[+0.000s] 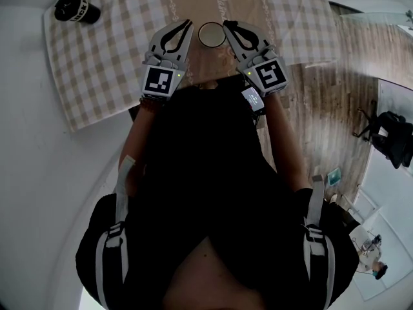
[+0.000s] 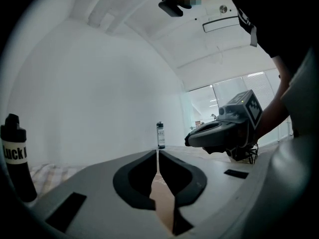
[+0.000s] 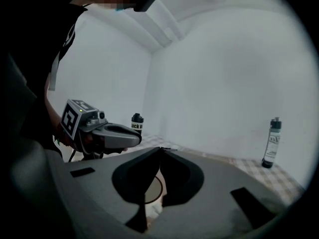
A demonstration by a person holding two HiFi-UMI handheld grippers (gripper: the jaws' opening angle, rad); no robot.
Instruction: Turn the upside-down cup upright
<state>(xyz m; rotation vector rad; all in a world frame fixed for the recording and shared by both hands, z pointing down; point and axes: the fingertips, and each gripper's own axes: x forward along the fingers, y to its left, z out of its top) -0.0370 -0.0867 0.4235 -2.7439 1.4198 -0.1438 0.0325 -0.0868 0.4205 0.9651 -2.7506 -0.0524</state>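
The cup (image 1: 211, 34) stands on the worktop (image 1: 97, 63) between 2 grippers. The left gripper (image 1: 188, 24) and right gripper (image 1: 226, 25) are both closed and empty. Its mouth seems to face up, so the turn is probably done; next, both should back away.

Checked cloth tablecloth (image 1: 97, 63), matt wood-grain floor (image 1: 335, 108)

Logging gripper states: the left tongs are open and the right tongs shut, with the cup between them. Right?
No: the left tongs are shut too, jaws together in the left gripper view. The right tongs are shut, with the cup between them.
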